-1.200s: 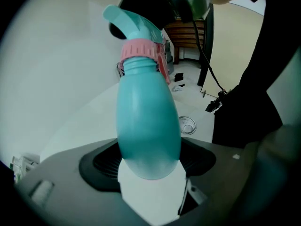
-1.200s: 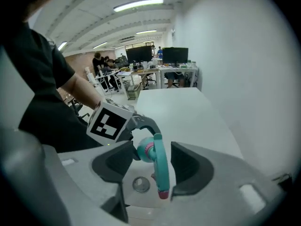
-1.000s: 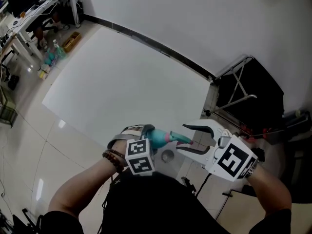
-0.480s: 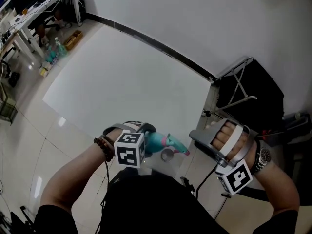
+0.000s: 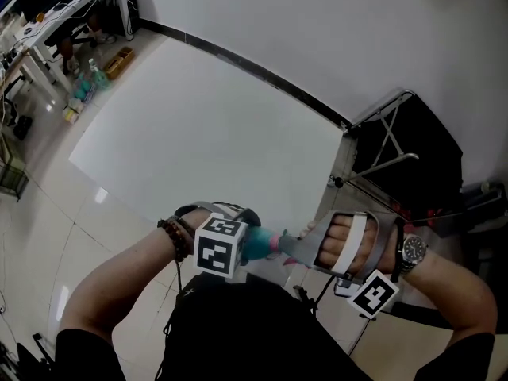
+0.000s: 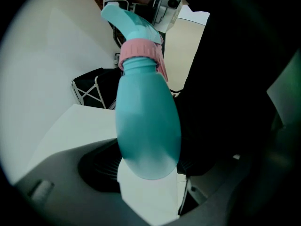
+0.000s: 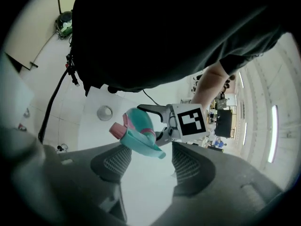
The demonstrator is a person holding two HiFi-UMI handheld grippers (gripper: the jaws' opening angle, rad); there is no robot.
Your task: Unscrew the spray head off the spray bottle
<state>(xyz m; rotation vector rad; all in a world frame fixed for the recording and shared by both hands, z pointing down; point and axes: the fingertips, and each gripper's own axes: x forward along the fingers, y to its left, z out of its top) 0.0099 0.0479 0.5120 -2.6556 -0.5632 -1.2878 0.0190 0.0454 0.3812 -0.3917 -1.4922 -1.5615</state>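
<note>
White table (image 5: 198, 125) ahead under a white wall, pale tiles around it. Black folding frame (image 5: 401, 145) at its right end, cluttered desk (image 5: 71, 6) far left.

For print: bold black-and-white square markers on left cube (image 5: 217, 248) and right cube (image 5: 371, 295). Also a watch (image 5: 412, 249) on the right wrist, dial too small to read.

Teal bottle (image 5: 255, 244), smooth and egg-shaped, narrowing to a neck ringed by a pink collar (image 6: 141, 51). Beyond the collar a teal head (image 7: 138, 138), with a pink nozzle cap (image 7: 116, 129) and a long curved trigger (image 7: 149, 150).

Held in the air, lying roughly level, between the two hands. In head view, just in front of the dark shirt and short of the table's near edge.

Clamped round the fat lower body by left gripper (image 6: 146, 171), a ribbed pad pressed against each side.

Aimed head-first at right gripper (image 7: 150, 161), trigger tip lying between the two pads. Jaws there opening right now, standing wide, with a gap on either side and neither pad on the head.

Right hand (image 5: 349, 240) curled under a white strap, knuckles up.
</note>
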